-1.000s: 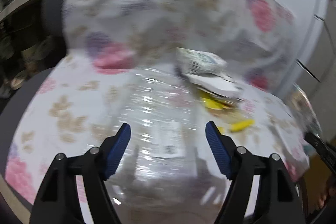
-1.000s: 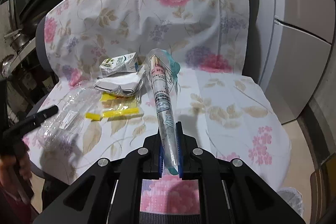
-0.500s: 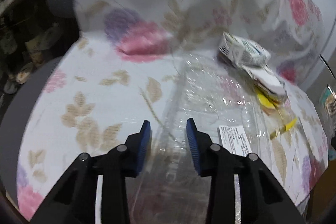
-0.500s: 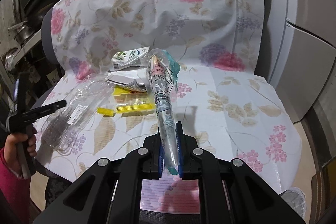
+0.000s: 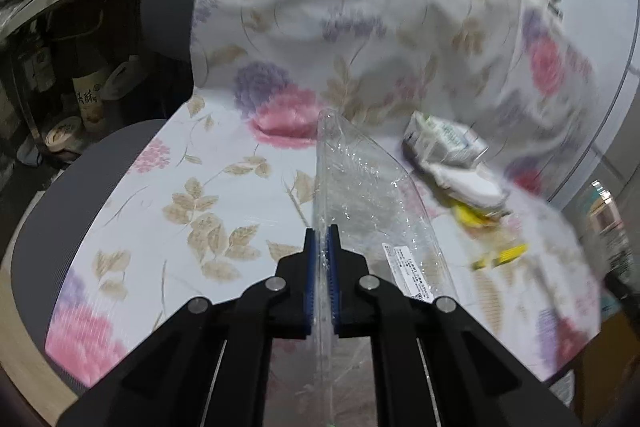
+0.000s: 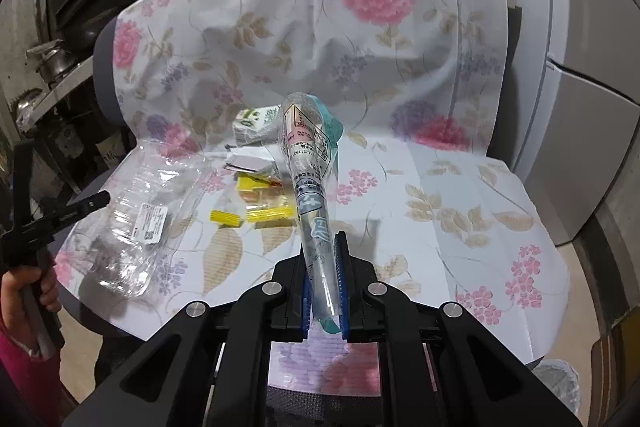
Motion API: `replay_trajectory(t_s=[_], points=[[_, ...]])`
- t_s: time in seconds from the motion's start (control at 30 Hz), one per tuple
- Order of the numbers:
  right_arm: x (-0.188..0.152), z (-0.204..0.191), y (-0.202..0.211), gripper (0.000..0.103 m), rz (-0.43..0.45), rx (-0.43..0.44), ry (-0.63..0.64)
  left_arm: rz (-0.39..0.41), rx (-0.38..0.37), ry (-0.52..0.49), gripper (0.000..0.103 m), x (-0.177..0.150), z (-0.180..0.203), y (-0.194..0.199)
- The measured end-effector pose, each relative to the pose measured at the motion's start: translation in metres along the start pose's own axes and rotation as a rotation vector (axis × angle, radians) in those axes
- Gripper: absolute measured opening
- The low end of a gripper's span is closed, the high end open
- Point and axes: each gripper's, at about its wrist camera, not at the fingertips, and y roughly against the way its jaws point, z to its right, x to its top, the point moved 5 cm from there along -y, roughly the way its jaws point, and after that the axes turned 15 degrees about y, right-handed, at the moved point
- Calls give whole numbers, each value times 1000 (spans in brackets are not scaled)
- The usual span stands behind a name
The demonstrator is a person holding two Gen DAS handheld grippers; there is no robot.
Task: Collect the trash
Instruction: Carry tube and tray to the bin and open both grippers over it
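Observation:
My left gripper (image 5: 322, 239) is shut on the edge of a clear plastic package (image 5: 360, 187), which stands up on edge from the floral chair seat (image 5: 200, 195). From the right wrist view the same clear plastic package (image 6: 140, 215) lies at the seat's left with the left gripper (image 6: 96, 201) at its side. My right gripper (image 6: 324, 247) is shut on a rolled clear wrapper with teal print (image 6: 308, 167), held above the seat. A small milk carton (image 6: 256, 125), white paper (image 5: 468, 183) and yellow wrappers (image 6: 260, 215) lie near the backrest.
A floral cloth (image 6: 320, 47) covers the chair's seat and back. Shelves with pots and bottles (image 5: 88, 87) stand to the left, grey cabinet doors (image 6: 580, 107) to the right. A person's hand (image 6: 24, 287) holds the left gripper's handle. A clear bag (image 6: 560, 383) lies on the floor at lower right.
The left jaws closed from wide open onto the clear package's edge, and the package now stands up between them. The right gripper kept its hold on the rolled wrapper.

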Motion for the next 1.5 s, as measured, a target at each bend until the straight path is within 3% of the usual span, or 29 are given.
replay_trajectory(t_s=[0.2,0.43,0.73,1.0,1.3,1.47,1.5], points=[[-4,10,23,11,33,-17,-30,65,-144,-39,4,-10,47,46],[-26,48,68,11,66,-105,-104,19,-289,-164,4,-54,129,57],[-91,112,142,11,64,-313,-220,-59,-468,-359,4,-141,228,68],[-172,156,197,11,1,-489,-356,-200,-628,-531,5,-236,308,74],[-246,189,212,12,-50,-559,-500,-364,-645,-662,5,-330,360,47],[-267,202,200,14,-88,-543,-540,-412,-644,-724,5,-362,380,36],[-274,205,195,19,-102,-537,-555,-422,-643,-736,5,-367,383,34]])
